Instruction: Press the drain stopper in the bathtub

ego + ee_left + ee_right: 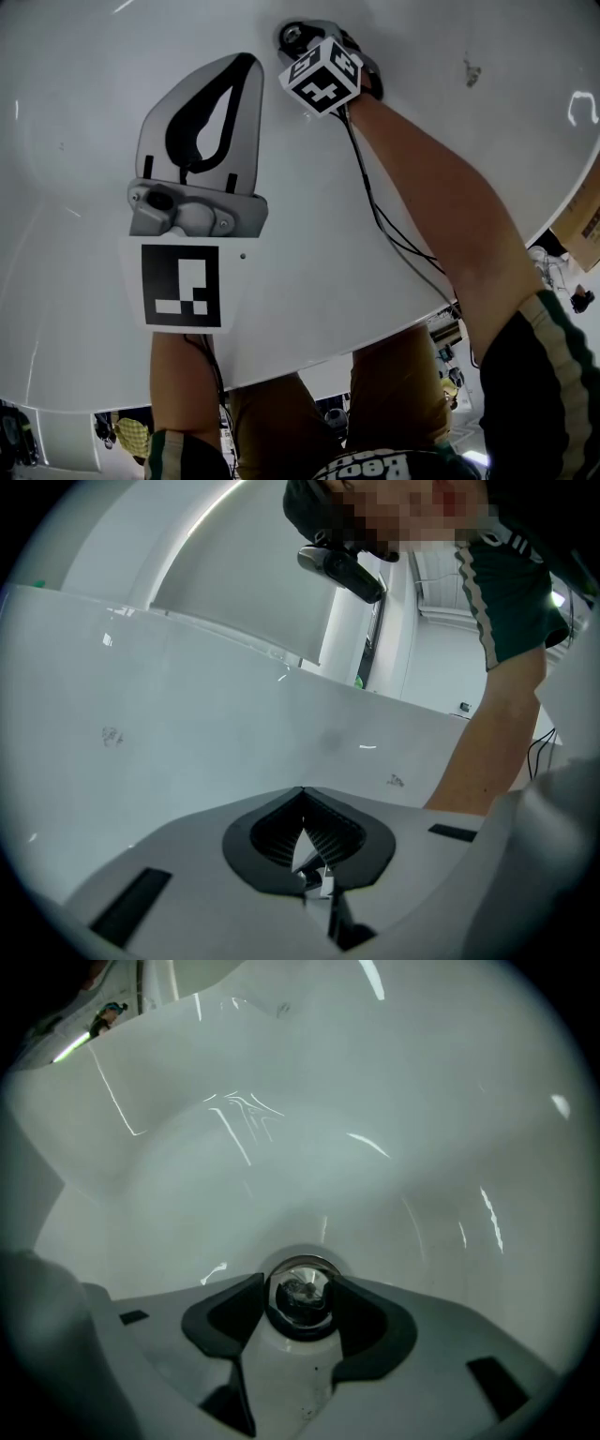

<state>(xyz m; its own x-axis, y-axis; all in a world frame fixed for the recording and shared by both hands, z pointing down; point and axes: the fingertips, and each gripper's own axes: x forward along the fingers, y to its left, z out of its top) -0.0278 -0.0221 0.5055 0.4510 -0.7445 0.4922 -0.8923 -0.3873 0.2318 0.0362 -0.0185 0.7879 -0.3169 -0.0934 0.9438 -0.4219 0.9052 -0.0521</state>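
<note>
White bathtub (422, 56) all round, glossy. The right forearm (441, 197) reaches across it, a black cable (380, 216) alongside, and the marker cube (322, 75) blocks most of the drain from the head view. Left gripper (302, 791) hovers mid-tub, jaws clenched on nothing. Right gripper (300, 1281) points down at the tub floor, grasping the drain stopper (300, 1302), which is round, chrome and mirror-bright.

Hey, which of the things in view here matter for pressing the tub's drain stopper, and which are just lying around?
Job: drain stopper; right gripper, jaws closed on it; bathtub.
Just about: left gripper, shut and empty; cardboard box outside the bathtub.
</note>
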